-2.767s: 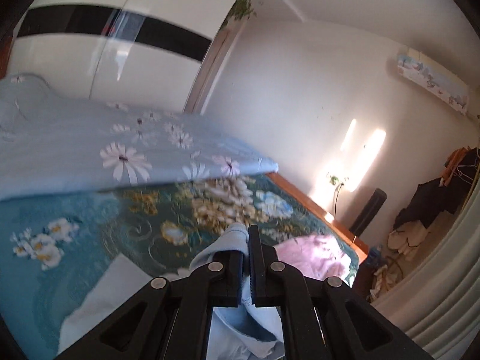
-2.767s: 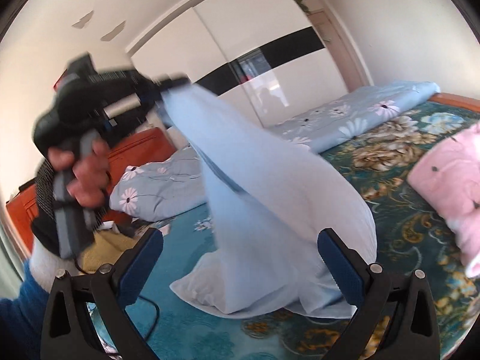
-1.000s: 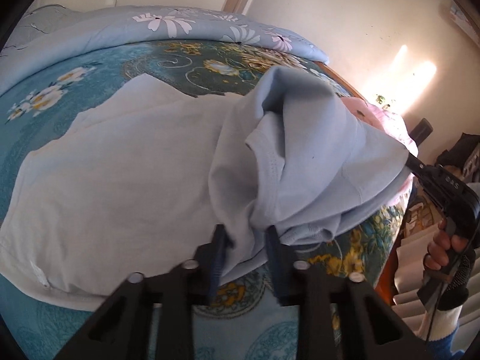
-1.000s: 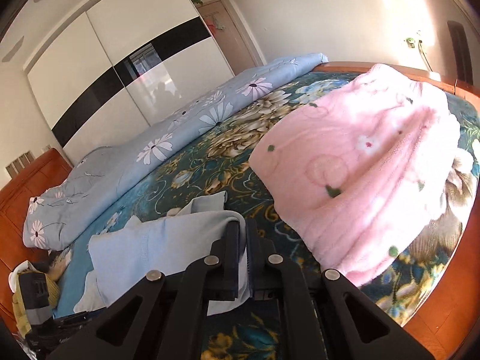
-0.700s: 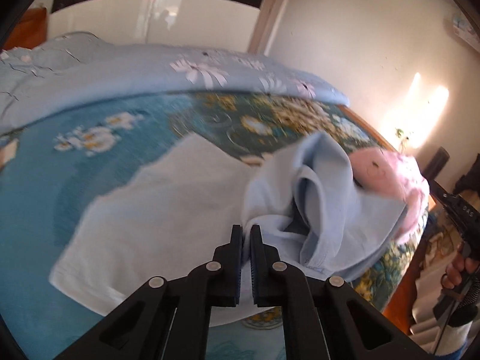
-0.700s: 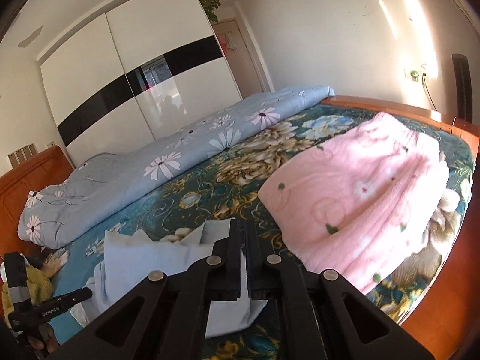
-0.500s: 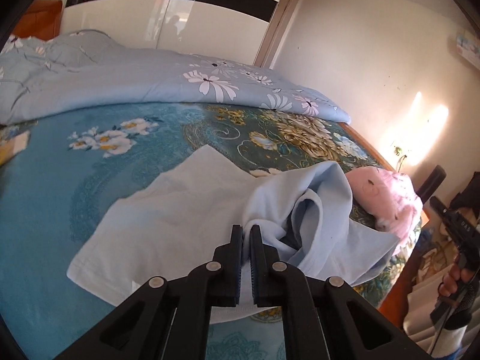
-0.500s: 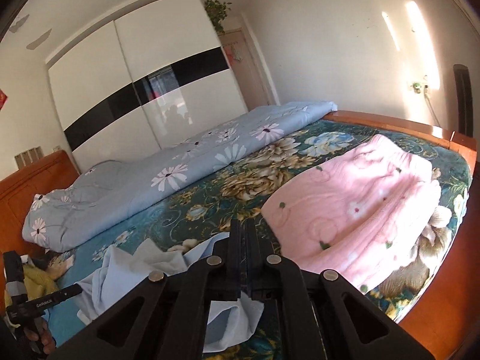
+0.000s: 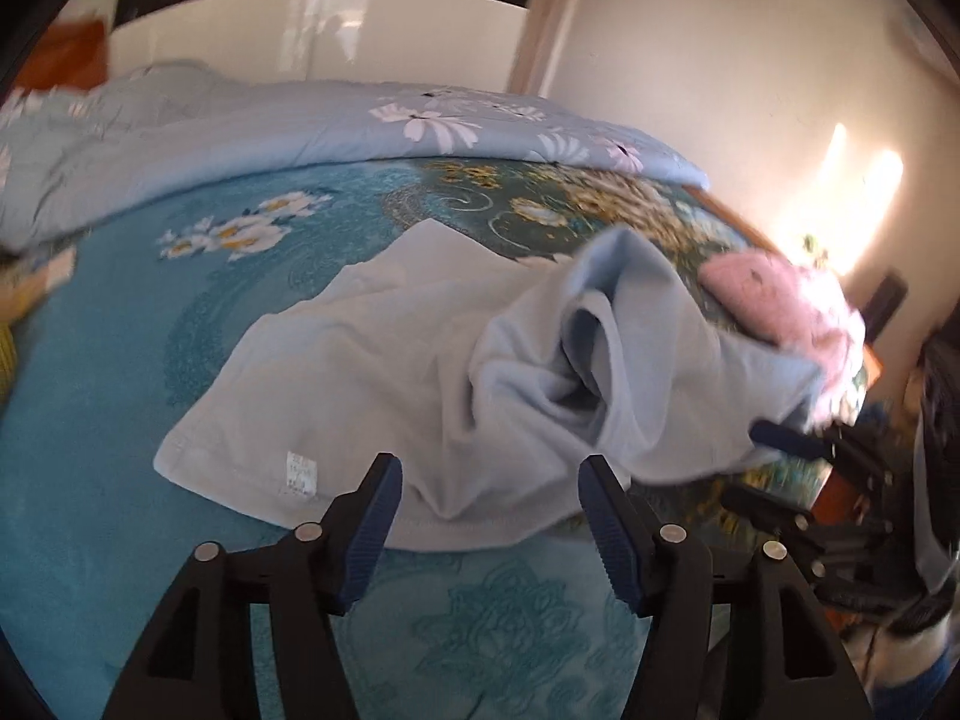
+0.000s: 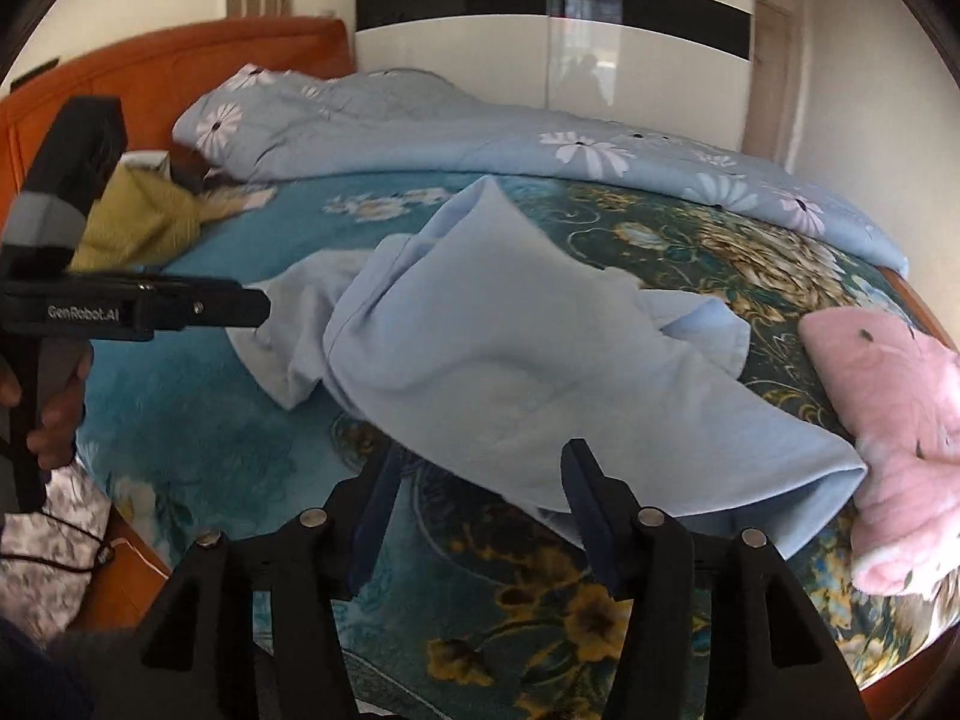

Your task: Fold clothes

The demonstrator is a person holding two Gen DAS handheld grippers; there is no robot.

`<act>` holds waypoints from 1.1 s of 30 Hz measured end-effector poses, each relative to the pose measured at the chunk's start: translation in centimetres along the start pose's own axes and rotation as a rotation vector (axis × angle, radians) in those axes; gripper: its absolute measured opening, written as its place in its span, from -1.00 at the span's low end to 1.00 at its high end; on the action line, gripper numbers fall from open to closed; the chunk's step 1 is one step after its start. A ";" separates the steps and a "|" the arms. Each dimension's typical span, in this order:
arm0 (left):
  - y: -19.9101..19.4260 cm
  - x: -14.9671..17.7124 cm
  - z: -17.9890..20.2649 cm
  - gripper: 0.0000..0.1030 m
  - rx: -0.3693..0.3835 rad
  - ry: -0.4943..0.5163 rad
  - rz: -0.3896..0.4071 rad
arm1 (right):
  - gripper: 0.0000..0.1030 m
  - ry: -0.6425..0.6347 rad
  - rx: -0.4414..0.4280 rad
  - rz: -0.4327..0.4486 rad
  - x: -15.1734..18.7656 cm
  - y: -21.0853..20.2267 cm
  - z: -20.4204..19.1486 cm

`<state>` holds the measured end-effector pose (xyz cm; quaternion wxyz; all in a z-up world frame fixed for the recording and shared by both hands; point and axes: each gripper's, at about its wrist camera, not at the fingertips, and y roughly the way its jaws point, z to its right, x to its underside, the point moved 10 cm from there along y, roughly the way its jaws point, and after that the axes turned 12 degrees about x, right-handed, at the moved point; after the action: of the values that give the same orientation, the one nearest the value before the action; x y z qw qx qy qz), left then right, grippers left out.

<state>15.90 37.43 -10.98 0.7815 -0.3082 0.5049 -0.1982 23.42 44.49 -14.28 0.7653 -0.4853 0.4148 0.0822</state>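
Light-blue shirt (image 10: 510, 354): soft matt knit cloth. Pink garment (image 10: 888, 414): fuzzy fleece. Headboard (image 10: 150, 78), upper left: smooth wood. Wardrobe (image 10: 540, 30): glossy.

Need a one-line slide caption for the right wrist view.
Right gripper opening above the rumpled light blue shirt on the floral bedspread, beside a folded pink garment.

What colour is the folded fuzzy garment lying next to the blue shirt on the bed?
Pink with small dark spots, clearest in the right wrist view.

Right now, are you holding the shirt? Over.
Left gripper, right gripper: jaws opening, pinching nothing. Blue shirt bunched on bed. Pink garment beside it.
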 end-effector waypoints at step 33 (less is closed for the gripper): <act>-11.0 -13.3 -1.3 -0.88 -0.241 0.185 0.390 | -0.91 0.396 -0.037 0.274 -11.7 -6.8 9.4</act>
<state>9.30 37.32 5.00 0.7131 -0.2765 0.6441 -0.0094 24.69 51.81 0.45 0.6416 -0.4452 0.6172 0.0962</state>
